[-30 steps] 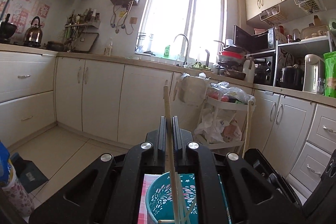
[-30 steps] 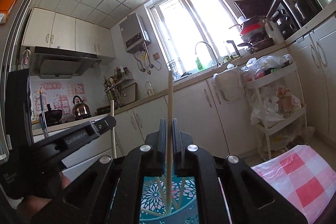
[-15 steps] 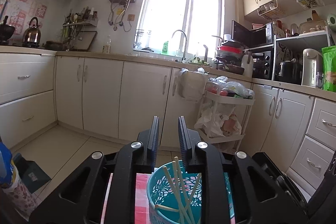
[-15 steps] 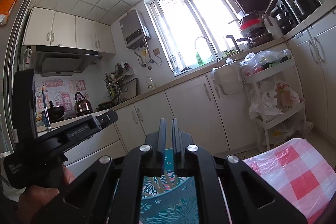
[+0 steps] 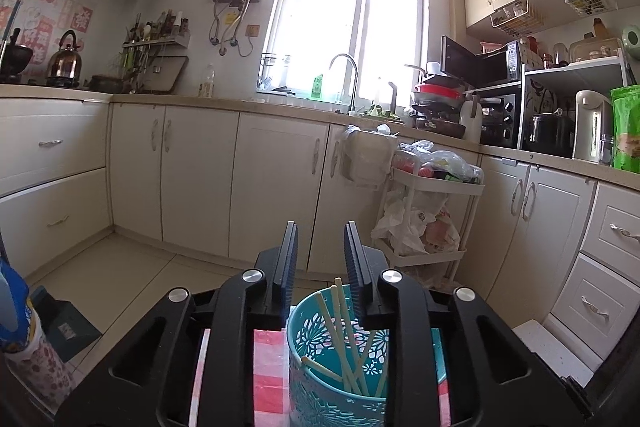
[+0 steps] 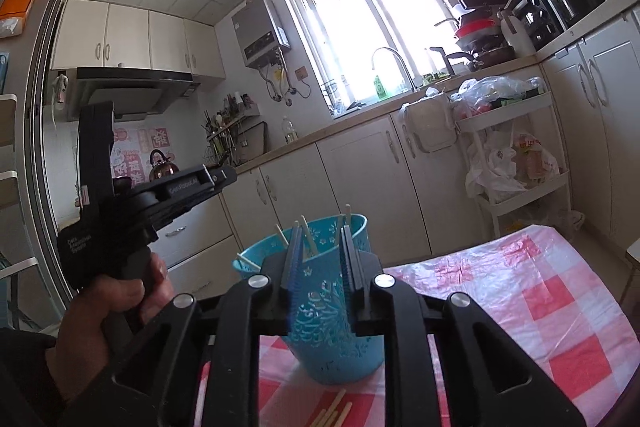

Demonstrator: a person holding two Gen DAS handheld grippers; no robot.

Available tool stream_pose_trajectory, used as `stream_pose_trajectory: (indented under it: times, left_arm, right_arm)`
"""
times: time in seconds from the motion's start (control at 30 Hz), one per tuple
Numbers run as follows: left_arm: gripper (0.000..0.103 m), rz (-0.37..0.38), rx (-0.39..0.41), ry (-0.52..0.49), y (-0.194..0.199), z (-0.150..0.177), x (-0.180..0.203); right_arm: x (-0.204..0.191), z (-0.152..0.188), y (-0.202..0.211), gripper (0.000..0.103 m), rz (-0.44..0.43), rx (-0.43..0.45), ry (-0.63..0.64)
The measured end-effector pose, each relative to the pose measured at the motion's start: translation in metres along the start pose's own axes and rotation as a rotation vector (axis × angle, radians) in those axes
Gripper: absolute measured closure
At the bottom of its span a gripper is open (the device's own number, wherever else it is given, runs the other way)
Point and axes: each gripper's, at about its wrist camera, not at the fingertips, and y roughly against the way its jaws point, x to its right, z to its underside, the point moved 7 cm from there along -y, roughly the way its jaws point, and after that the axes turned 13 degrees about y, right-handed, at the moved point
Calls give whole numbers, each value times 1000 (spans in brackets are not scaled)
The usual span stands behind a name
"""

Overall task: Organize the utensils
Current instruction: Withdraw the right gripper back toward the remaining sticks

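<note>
You hold both the left claw (image 5: 320, 259) and the right claw (image 6: 320, 259) spread apart and empty above the teal holder (image 6: 328, 311) where chopsticks (image 5: 344, 339) stand, leaving you free to reach the loose chopsticks (image 6: 334, 411) at the tabletop's (image 6: 540, 307) near edge.

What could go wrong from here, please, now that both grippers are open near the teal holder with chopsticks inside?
1. The right gripper sits close behind the teal holder; a careless sweep might tip it and spill the chopsticks leaning inside.
2. Loose chopsticks on the tablecloth lie at the frame's bottom edge, near the table's edge perhaps; a nudge could roll them off.
3. The left gripper hovers above the holder rim, so lowering it could snag the protruding tips.
</note>
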Motion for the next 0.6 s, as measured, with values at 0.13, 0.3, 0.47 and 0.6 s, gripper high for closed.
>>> stream_pose_trajectory:
  times: [0.13,0.3,0.47,0.6]
  left_arm:
    - [74,0,-4,2,13,1,-3]
    - [65,-15,-12,12,40,3,-14]
    - [61,-48,-42,15,61,13,-31]
    - [58,-70,-71,10,72,23,-39]
  right_arm:
    - [-5,13,13,68,9,-65,20]
    - [-15,29,27,52,16,-164,46]
    - [-21,53,35,47,20,-272,70]
    - [-27,62,40,46,32,-301,107]
